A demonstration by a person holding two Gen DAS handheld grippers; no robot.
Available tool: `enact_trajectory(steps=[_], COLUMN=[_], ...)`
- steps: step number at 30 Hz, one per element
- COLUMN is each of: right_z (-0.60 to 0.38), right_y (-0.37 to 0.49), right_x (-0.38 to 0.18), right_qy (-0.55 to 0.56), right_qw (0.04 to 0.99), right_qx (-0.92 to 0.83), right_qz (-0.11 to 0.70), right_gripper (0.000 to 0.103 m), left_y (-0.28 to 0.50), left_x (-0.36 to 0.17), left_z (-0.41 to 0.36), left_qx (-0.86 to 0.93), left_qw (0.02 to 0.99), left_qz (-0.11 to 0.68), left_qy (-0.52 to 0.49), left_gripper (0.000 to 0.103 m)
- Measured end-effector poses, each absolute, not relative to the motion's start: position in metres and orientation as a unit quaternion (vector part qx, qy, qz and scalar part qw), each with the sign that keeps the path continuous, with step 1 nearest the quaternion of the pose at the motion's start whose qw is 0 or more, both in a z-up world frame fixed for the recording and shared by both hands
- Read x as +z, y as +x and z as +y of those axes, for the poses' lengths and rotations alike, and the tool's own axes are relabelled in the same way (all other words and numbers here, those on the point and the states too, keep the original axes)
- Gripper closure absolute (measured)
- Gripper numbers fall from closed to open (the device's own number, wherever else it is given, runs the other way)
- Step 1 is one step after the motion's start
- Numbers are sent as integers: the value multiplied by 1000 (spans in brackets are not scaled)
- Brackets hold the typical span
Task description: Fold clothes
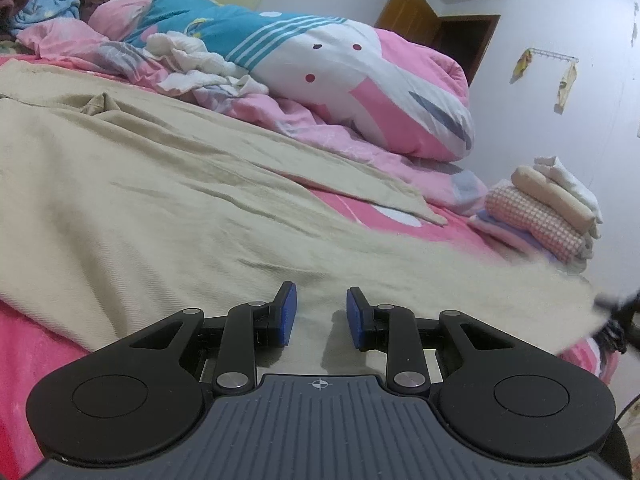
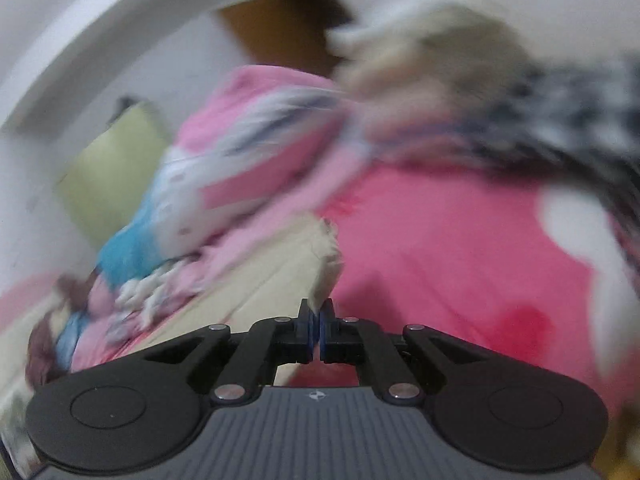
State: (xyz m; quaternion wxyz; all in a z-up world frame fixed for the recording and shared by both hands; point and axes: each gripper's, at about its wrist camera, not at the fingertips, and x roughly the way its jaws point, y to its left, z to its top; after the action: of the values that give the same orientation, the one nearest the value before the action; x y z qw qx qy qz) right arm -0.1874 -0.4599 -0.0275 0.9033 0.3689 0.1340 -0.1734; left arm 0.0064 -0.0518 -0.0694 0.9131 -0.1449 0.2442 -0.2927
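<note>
Beige cloth is what both claws are dealing with here. The left claw (image 1: 321, 318) sits low over the beige garment (image 1: 168, 200) with its blue pads (image 1: 289, 314) parted and nothing pinched between them, just fabric lying underneath. The right claw (image 2: 318, 330) is squeezed closed right on a corner of that same beige garment (image 2: 280, 264), the edge poking up between the pads; that view is super blurry though. The garment is spread across the pink bed (image 1: 28, 344), covering most of the near side. Further out there's a rumpled pink quilt (image 1: 360, 92) with blue and white patches, some white clothes (image 1: 196, 60) piled against it, and a stack of folded laundry (image 1: 544, 208) near the bed's far corner.
</note>
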Motion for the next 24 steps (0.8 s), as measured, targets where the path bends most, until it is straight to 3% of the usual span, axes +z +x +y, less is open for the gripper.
enact_trajectory(steps=[6, 12, 18, 20, 22, 24], right_z=[-462, -487, -523, -526, -528, -531], right_y=[-204, -211, -179, -144, -107, -75], right_x=[-75, -54, -35, -30, -32, -37], right_qy=[423, 399, 384, 355, 331, 308], right_qw=[868, 860, 870, 886, 890, 889], right_qx=[-205, -280, -253, -214, -197, -189], right_qz=[160, 154, 176, 209, 245, 281], right_gripper=[101, 90, 87, 66, 59, 59], left_y=[6, 6, 6, 6, 6, 5], left_x=[-70, -70, -70, -70, -71, -71], left_z=[-51, -51, -52, -52, -52, -53], left_qx=[-294, -295, -295, -295, -295, -295], left_qw=[913, 913, 914, 914, 915, 916], left_qz=[242, 242, 241, 240, 238, 235], left_qy=[-145, -144, -141, -140, -137, -134], left_gripper=[76, 76, 76, 76, 76, 76])
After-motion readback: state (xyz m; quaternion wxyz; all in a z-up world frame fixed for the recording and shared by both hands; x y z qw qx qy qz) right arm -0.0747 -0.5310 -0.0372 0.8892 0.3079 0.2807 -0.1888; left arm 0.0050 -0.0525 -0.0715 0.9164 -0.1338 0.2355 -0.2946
